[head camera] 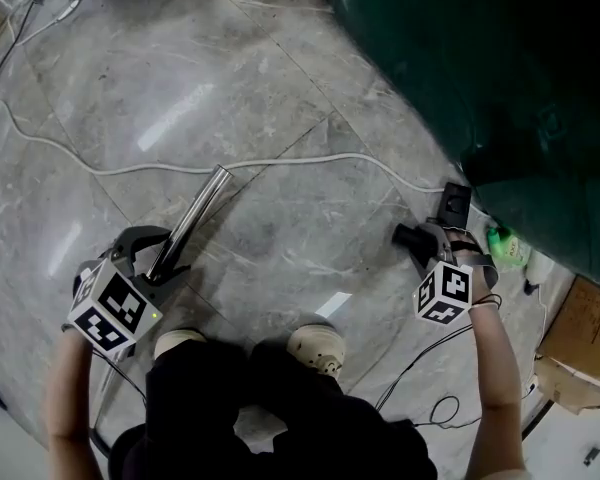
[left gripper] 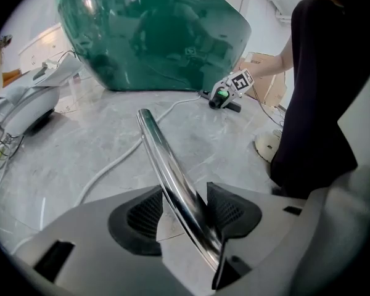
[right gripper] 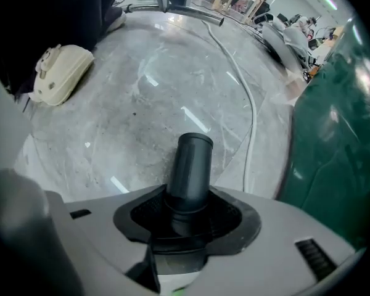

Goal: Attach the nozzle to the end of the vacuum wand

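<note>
The pale grey marble floor (head camera: 280,108) carries everything. A white cable (head camera: 180,167) snakes across it, a big dark-green mass (head camera: 500,68) fills its far right corner, and a cardboard box (head camera: 580,333) sits by its right edge.

The left gripper (head camera: 152,260) pinches the chrome wand (head camera: 195,218), whose free end points out over the middle of the floor. The right gripper (head camera: 427,240) is clamped on the black nozzle (head camera: 410,236) near the green mass, well apart from the wand.

Only the left gripper view shows a white-and-grey appliance (left gripper: 24,103) in full, at the floor's left edge. The right gripper view alone shows the nozzle as a round tube standing straight out between the pads.
</note>
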Tool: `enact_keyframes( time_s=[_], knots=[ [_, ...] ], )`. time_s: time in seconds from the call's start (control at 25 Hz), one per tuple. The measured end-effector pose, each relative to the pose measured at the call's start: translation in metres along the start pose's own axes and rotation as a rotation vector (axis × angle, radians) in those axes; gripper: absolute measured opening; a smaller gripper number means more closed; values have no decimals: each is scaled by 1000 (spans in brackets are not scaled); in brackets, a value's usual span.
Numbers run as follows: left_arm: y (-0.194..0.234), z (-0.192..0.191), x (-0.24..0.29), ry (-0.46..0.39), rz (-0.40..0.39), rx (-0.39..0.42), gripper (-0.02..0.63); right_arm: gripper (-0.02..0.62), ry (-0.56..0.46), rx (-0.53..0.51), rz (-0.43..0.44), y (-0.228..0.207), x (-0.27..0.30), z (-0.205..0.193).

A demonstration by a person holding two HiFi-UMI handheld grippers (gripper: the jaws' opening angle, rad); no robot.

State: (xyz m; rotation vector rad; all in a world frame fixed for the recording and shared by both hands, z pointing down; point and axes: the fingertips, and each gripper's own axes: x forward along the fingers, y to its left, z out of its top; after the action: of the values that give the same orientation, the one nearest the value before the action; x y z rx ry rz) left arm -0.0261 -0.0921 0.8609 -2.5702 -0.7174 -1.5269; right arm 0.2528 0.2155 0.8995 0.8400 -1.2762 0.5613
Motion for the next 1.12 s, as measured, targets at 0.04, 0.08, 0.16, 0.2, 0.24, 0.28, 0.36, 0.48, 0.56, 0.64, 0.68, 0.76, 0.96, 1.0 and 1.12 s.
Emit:
enact_keyframes(
  time_s=[0.04,0.08,0.16,0.2,0.24,0.28,0.36,0.48,0.56,0.64,0.68,0.76,0.96,1.0,1.12],
  knots=[
    [-1,1,0,-4,-7,2,224,196,-14,3,17,0,0,1],
    [-2,2,0,-9,-14,4,224,196,-31,13,33,-1,-2,3],
    [-3,4,0,-17,-21,8,225,196,-60,43,61,-5,-7,5],
    [-4,4,-1,-19,-21,9,225,196,-68,53,77,-7,-9,5],
    [-4,4,-2,-20,-20,10,225,196,-73,58,95,-9,-12,6],
    [-4,4,-4,-19,-20,11,225,196,-75,60,111,-9,-15,5],
    [-5,5,-7,-20,-23,12,227,196,-79,54,130,-11,-19,6],
    [-5,7,-8,-27,-29,12,227,196,-117,51,119,-19,-28,13],
    [-4,6,-7,-28,-30,11,227,196,-156,62,102,-28,-36,23],
    [-4,5,-7,-27,-33,10,227,196,-195,61,89,-37,-45,35],
    [-4,5,-7,-28,-37,9,227,196,-218,55,86,-41,-50,42],
    [-5,7,-9,-35,-43,9,227,196,-270,38,83,-52,-61,59],
    [-7,9,-14,-43,-52,22,229,195,-348,-81,50,-85,-74,113],
    [-8,11,-15,-45,-55,25,229,195,-354,-121,40,-91,-74,125],
    [-9,14,-20,-58,-63,26,230,195,-377,-233,38,-106,-72,165]
  ],
)
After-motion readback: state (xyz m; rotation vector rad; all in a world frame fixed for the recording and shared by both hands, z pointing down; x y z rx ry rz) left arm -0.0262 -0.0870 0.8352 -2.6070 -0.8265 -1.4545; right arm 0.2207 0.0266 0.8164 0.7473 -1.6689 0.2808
